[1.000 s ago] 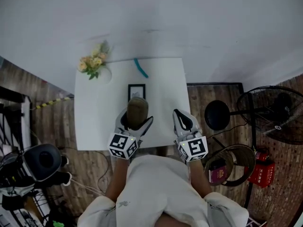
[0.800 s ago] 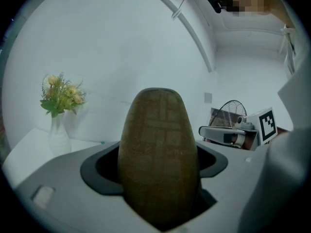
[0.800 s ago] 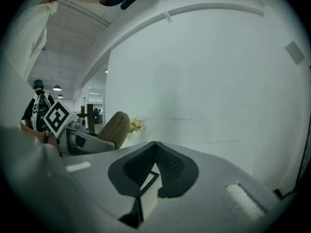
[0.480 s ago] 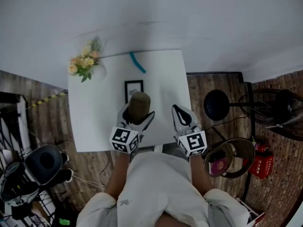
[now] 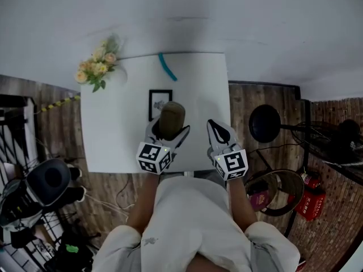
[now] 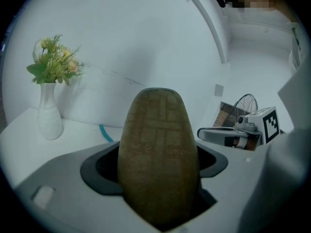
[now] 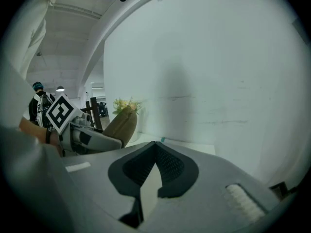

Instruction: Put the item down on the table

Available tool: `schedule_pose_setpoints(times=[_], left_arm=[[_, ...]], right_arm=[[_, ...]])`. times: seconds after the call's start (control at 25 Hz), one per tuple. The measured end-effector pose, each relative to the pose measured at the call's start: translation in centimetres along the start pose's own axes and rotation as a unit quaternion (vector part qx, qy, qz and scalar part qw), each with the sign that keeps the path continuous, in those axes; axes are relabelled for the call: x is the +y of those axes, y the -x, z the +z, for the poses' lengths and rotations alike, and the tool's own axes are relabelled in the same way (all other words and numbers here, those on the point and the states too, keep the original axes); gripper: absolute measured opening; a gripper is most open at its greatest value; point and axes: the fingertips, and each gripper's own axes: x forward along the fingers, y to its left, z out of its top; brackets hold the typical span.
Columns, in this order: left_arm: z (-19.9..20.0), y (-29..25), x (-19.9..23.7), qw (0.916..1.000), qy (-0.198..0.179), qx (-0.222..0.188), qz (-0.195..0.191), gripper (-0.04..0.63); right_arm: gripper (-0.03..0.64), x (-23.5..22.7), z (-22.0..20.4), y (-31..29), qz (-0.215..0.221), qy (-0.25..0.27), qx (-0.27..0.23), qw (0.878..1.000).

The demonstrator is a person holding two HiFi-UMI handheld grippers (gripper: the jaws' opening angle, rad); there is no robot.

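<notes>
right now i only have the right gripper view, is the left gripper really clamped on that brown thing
Observer: Yes. The left gripper view shows the left gripper with its jaws shut on the brown woven item.
Operator: whats on the table near it
Observer: The head view shows a black picture frame lying flat on the white table, just beyond the item.
Operator: where am i over the table
Observer: From above, the right gripper is over the table's near right corner, apart from the left one.

Dim, bluish, evenly lit; fisheye bending, black corners in gripper views; soft focus on close brown item (image 6: 158, 159).
</notes>
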Motion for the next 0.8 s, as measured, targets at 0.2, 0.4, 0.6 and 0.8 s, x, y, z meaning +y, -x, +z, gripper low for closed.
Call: schedule_pose_setpoints(times=[0.2, 0.4, 0.6, 0.8], left_arm=[[-1.3, -1.9, 0.0, 0.9997, 0.004, 0.017, 0.018, 0.436], [-2.6, -4.5, 0.5, 0.9990, 0.013, 0.029, 0.033, 0.436], [-3.7, -6.8, 0.9, 0.9977, 0.017, 0.042, 0.050, 0.437], [-4.7, -8.3, 1.6, 0.9966, 0.014, 0.051, 0.063, 0.437]], right_arm=[[0.003, -1.7, -1.1, -0.9, 0.018, -0.003, 0.014, 1.000], [0.003, -3.5, -2.6, -2.2, 0.029, -0.009, 0.031, 0.999], [0.003, -4.8, -4.0, -3.2, 0.041, -0.016, 0.051, 0.998], [0.003, -5.5, -5.4, -3.9, 0.050, -0.020, 0.065, 0.996]])
